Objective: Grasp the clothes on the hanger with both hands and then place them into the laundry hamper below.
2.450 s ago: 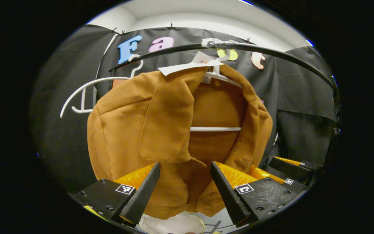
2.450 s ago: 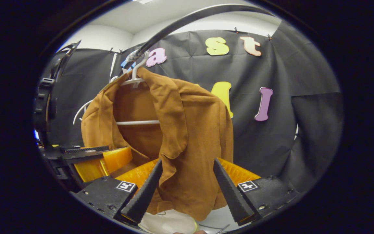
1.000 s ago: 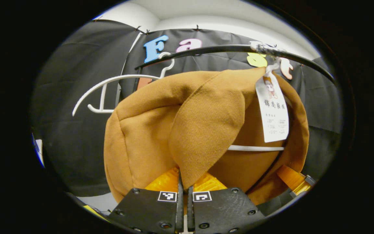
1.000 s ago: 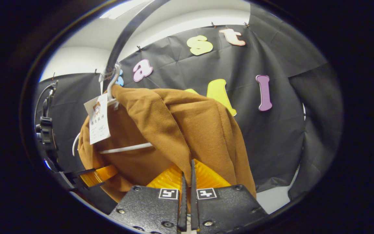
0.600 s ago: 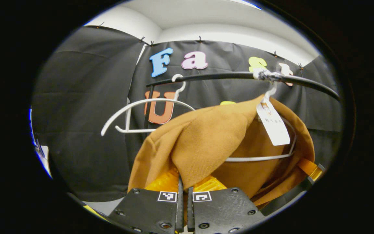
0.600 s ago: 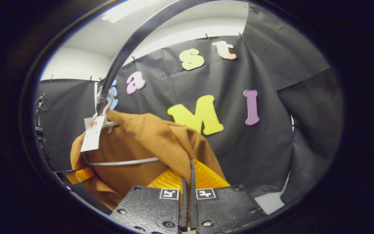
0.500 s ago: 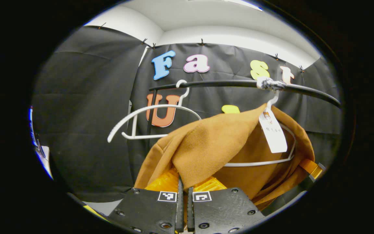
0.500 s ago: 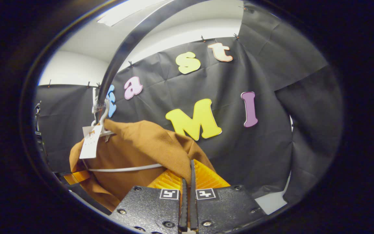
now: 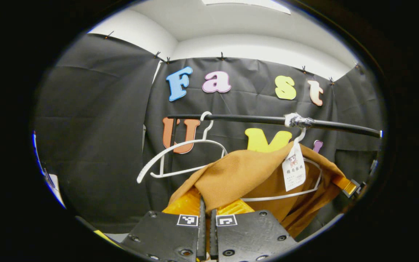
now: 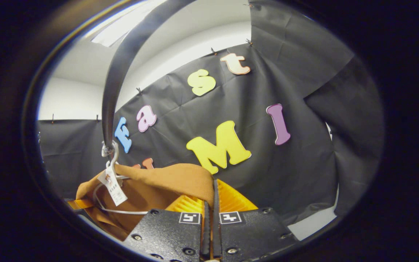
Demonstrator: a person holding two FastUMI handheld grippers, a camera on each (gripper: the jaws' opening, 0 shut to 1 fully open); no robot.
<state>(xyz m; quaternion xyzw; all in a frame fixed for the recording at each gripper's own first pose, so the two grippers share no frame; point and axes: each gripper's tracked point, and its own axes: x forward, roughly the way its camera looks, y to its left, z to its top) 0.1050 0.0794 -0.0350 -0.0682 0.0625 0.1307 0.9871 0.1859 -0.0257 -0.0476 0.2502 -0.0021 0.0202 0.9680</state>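
Note:
A brown garment [image 9: 246, 174] hangs over a white hanger [image 9: 311, 182] whose hook sits on a black rail [image 9: 253, 119]. A white paper tag [image 9: 294, 171] dangles at its collar. My left gripper [image 9: 206, 207] is shut on the garment's front edge, the cloth pinched between its fingers. In the right gripper view the same brown garment [image 10: 166, 182] drapes from the white hanger [image 10: 113, 209], and my right gripper [image 10: 210, 203] is shut on its other front edge. The right gripper [image 9: 347, 185] also peeks out behind the cloth at the far right of the left gripper view.
A second white hanger [image 9: 184, 156] hangs bare on the rail to the left of the garment. The black rail [image 10: 116, 76] arcs close overhead in the right gripper view. Black cloth walls close in behind and on both sides.
Both grippers closed on the garment's front edges, then drew back and down. The rail and hangers sit farther off now, and the cloth stretches from the hanger toward both grippers.

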